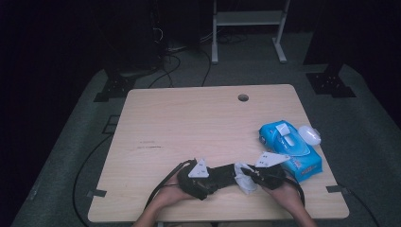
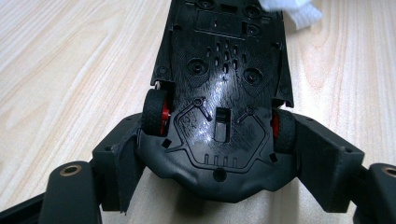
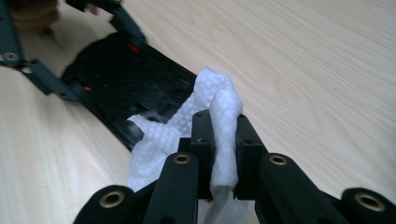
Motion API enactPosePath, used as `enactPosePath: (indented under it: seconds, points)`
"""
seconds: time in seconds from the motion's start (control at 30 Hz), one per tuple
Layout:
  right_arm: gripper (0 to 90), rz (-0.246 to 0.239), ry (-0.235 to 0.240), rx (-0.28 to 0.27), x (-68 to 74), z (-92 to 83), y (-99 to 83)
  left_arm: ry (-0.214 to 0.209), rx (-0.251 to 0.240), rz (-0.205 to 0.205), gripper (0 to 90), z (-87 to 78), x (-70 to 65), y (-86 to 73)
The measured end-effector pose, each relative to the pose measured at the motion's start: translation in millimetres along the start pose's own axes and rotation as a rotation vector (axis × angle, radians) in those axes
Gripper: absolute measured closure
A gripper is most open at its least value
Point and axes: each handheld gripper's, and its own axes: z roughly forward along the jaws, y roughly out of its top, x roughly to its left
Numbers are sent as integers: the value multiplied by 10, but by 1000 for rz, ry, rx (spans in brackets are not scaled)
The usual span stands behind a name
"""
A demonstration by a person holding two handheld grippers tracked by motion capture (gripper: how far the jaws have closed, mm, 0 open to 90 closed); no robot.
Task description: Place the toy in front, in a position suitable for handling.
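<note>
— Two grippers work near the front edge of the tabletop (image 1: 189, 113). What is the biggest thing up there besides them?

— Toward the right edge lies a blue wipes pack (image 1: 291, 150), with a small white oval thing (image 1: 309, 135) touching its far side.

— And the thing being worked on?

— It's a black toy car (image 2: 224, 93), lying upside down between the two hands close to the front edge, its underside up and its red-hubbed wheels (image 2: 155, 112) showing.

— Who holds it?

— That's the left gripper (image 2: 219, 149): its jaws stand wide and press on the car's two sides at the wheels, so it is clamped.

— What about the other one?

— On the right gripper (image 3: 223, 135) the jaws are pinched tight on a folded white wipe (image 3: 219, 116).

— Where does the wipe sit?

— It rests against the end of the car's underside, the end away from the left gripper.
</note>
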Motion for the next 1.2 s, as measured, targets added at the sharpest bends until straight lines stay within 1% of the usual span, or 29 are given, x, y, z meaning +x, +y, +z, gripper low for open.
enactPosePath:
  seconds: [0.03,0.1,0.13,0.17,0.2,0.23,0.27,0.33,0.37,0.47,0.53,0.6,0.67,0.7,0.77,0.8,0.83,0.9,0.97,1.0,1.03,1.07,1.1,1.13,1.2]
  points:
    - [814,10,-13,5,-17,-15,-17,-1,-1,1,237,1,2,0]
    - [816,18,-12,3,-19,-19,-32,-5,-3,-3,238,4,0,1]
    - [817,11,-14,1,-10,-15,-26,-5,2,2,238,3,0,2]
    - [816,2,-11,-5,33,3,6,-8,2,3,238,4,-3,3]
    - [816,2,-11,-5,33,3,6,-12,0,6,238,8,-11,8]
    - [815,-13,5,-14,95,55,56,-21,-2,12,237,16,-26,17]
    - [815,-13,5,-14,95,55,56,-28,0,24,237,21,-37,27]
    - [814,-34,14,-20,161,105,94,-40,-1,33,238,37,-70,46]
    - [814,-56,11,-16,178,117,113,-40,-2,33,238,38,-74,47]
    - [815,-40,8,-13,142,94,103,-48,-2,28,238,28,-58,42]
    - [814,-29,-24,-3,72,28,67,-49,-4,31,238,23,-56,34]
    - [815,8,-30,0,5,-41,20,-50,-2,35,238,22,-61,36]
    - [815,6,-29,-2,8,-46,16,-56,-3,42,238,32,-76,46]
    - [815,2,-21,-7,46,-38,25,-59,-3,46,238,38,-88,53]
    - [815,-29,-4,-11,133,-3,64,-63,-5,53,238,52,-116,68]
    - [815,-41,10,-12,178,24,87,-66,-2,63,238,57,-126,74]
    - [814,-55,18,-6,221,59,105,-67,-2,62,238,60,-132,78]
    - [814,-88,9,0,275,96,127,-68,-1,59,238,55,-125,74]
    - [813,-70,20,-2,237,86,120,-68,2,59,239,47,-118,69]
    - [815,-50,6,-3,181,54,97,-68,-1,55,239,46,-115,67]
    - [815,-50,6,-3,181,54,97,-71,-6,47,239,47,-111,65]
    - [815,-28,-12,-8,134,14,78,-69,-3,47,239,44,-101,64]
    - [815,-28,-12,-8,134,14,78,-65,-1,49,239,42,-96,63]
    - [815,-17,-22,-9,117,-7,63,-64,2,53,239,40,-92,63]
    - [815,-17,-19,-12,123,-5,65,-61,-1,51,239,46,-104,65]
